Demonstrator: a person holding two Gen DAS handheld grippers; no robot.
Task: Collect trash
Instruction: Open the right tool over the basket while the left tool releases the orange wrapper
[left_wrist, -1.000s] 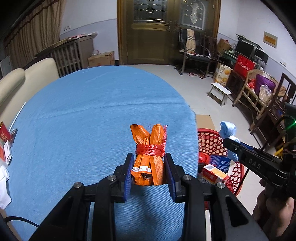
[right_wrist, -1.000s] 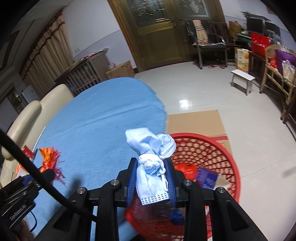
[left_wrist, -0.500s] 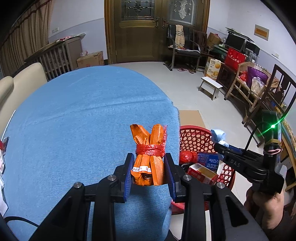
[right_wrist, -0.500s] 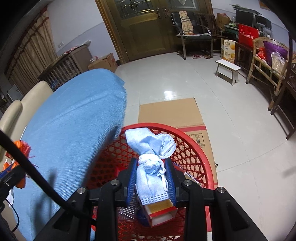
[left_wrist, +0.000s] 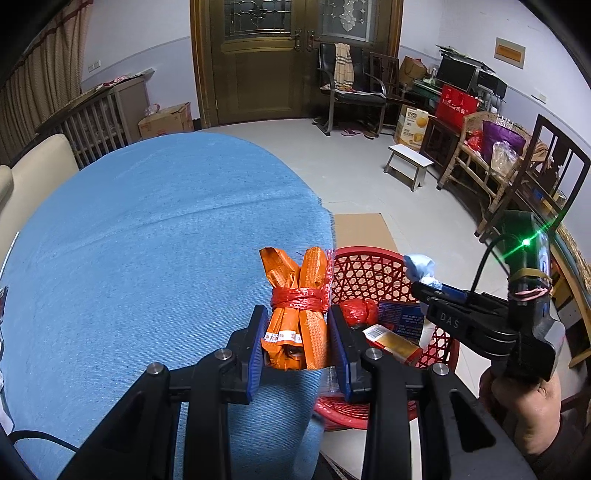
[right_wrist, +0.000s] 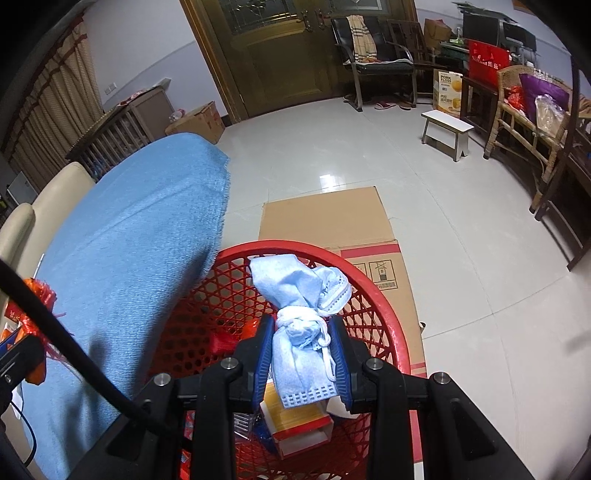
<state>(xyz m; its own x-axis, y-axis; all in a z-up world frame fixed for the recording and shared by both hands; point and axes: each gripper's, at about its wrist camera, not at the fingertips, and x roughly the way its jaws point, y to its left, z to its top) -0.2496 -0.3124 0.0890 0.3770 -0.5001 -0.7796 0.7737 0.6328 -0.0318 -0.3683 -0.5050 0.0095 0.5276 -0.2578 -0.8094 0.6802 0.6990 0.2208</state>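
Broadly, a table (left_wrist: 147, 240) under a blue cloth fills the left wrist view from nine o'clock round to the centre, its fringed edge meeting the pale tiled floor (right_wrist: 369, 155). A flattened cardboard sheet (right_wrist: 325, 218) lies on that floor at twelve o'clock of a red lattice basket (right_wrist: 399, 332), which stands just beside the table edge. Inside the basket lie a yellow and red box (right_wrist: 295, 417), a dark blue packet (left_wrist: 402, 321) and a crumpled red wrapper (left_wrist: 356, 310).

At four o'clock in the left wrist view a person's hand (left_wrist: 524, 413) carries the right gripper (right_wrist: 301, 354), whose blue pads are clamped on a knotted bundle of pale blue face masks (right_wrist: 299, 295); the bundle hangs above the basket's opening, over the box. The left gripper (left_wrist: 297, 339) is closed on a bundle of orange wrappers (left_wrist: 295, 295) tied round the middle with red netting, and that bundle sits over the table's edge, at nine o'clock of the basket rim.
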